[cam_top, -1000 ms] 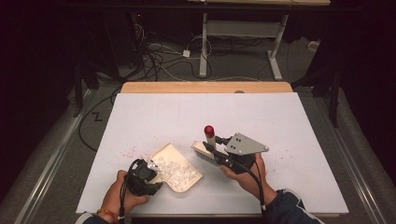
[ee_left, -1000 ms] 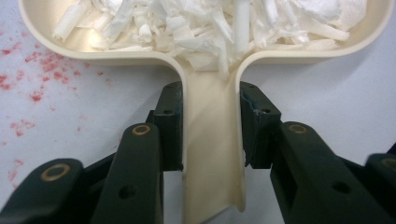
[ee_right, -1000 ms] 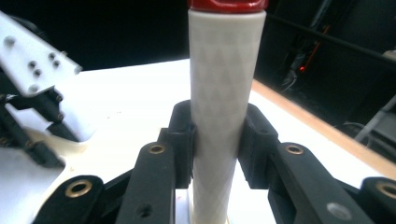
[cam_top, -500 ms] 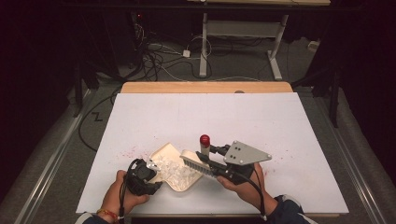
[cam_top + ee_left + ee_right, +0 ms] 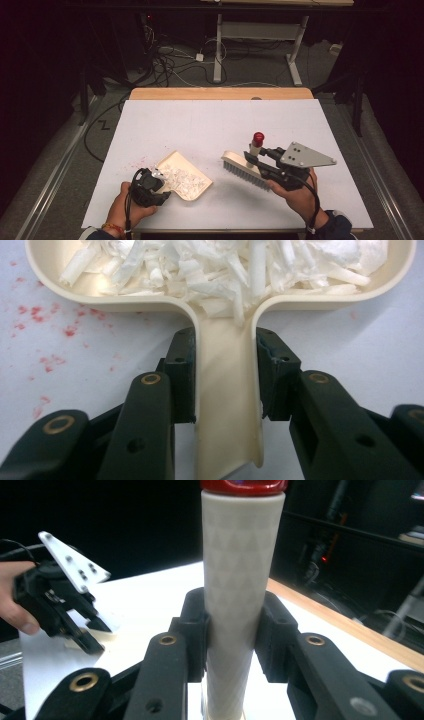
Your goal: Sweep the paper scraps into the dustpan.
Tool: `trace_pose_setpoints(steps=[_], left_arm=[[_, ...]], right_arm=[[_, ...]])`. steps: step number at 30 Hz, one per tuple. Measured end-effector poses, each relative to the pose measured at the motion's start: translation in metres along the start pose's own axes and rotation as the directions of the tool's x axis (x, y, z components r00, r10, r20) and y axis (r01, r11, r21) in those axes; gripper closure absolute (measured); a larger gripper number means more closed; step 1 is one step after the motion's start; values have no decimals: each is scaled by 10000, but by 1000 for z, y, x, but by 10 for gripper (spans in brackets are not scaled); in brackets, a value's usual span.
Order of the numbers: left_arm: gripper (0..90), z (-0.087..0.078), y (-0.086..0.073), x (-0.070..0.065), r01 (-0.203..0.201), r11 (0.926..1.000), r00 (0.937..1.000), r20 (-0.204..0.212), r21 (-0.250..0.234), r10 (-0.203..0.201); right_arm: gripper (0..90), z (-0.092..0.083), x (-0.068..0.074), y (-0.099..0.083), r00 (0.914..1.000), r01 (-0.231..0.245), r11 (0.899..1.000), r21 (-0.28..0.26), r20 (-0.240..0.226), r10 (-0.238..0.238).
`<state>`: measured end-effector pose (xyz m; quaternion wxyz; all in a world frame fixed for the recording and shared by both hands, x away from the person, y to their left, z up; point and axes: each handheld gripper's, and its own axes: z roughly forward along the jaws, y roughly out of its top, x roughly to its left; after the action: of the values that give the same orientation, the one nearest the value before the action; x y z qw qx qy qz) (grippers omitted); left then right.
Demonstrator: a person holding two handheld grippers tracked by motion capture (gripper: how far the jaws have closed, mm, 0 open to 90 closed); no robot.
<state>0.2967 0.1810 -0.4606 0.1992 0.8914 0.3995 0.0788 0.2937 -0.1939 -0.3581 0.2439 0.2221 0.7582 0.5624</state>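
1. Dustpan (image 5: 183, 176): cream, on the white table (image 5: 215, 125), front-left area, just ahead of the left hand (image 5: 131, 209). Pan end points away from the person, toward table centre.
2. Contents: white paper shreds (image 5: 179, 177) piled in the pan. In the left gripper view the shreds (image 5: 225, 262) cover most of the pan floor, and some spill toward the handle neck.
3. Dustpan handle (image 5: 226, 405): runs back between the left gripper's jaws, flat cream strip with raised edges.
4. Left gripper (image 5: 148, 186): clamped on the handle. Left gripper view has both pads (image 5: 183, 372) pressed to the handle sides, jaws narrowly apart with only the handle between them.
5. Red specks (image 5: 136, 164) on the table just left of the dustpan, scattered; also seen in the left gripper view (image 5: 37, 320) beside the pan wall.
6. Brush (image 5: 243, 169): right of the dustpan, well apart from it, bristles (image 5: 240, 175) facing down-left, cream back, upright handle with red cap (image 5: 258, 137).
7. Right gripper (image 5: 255, 159): closed around the brush handle (image 5: 241, 595). Right gripper view shows pads touching both sides of the white patterned shaft.
8. Right hand (image 5: 299, 192) holds that gripper, grey plate (image 5: 305, 155) on top. Cannot tell if the bristles touch the table.
9. Behind the table: wooden edge (image 5: 220, 93), cables (image 5: 170, 57) on the floor, desk legs (image 5: 218, 47).
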Motion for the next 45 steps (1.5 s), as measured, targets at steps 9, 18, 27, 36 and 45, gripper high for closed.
trace_pose_setpoints(steps=[9, 18, 27, 36, 45], left_arm=[[632, 1, 2, 6, 130, 9999, 9999, 81, 50, -130], [631, 2, -1, 11, 256, 9996, 9996, 136, -126, -254], [631, 0, -3, 18, 781, 9958, 9969, -9, -471, -783], [631, 4, 2, 29, 1167, 9906, 9928, -176, -709, -1183], [631, 2, 0, 39, 1674, 9806, 9832, -555, -1024, -1736]], right_arm=[[705, -17, -19, -12, 9975, -54, 9996, 281, 709, 34], [705, -40, -33, -14, 9959, -282, 9992, 277, 868, 257], [705, -76, -42, -21, 9971, -550, 9962, 676, 561, 513], [705, -101, -52, -30, 9953, -936, 9894, 1108, 346, 903], [704, -108, -56, -36, 9941, -1080, 9846, 1372, 248, 1056]])
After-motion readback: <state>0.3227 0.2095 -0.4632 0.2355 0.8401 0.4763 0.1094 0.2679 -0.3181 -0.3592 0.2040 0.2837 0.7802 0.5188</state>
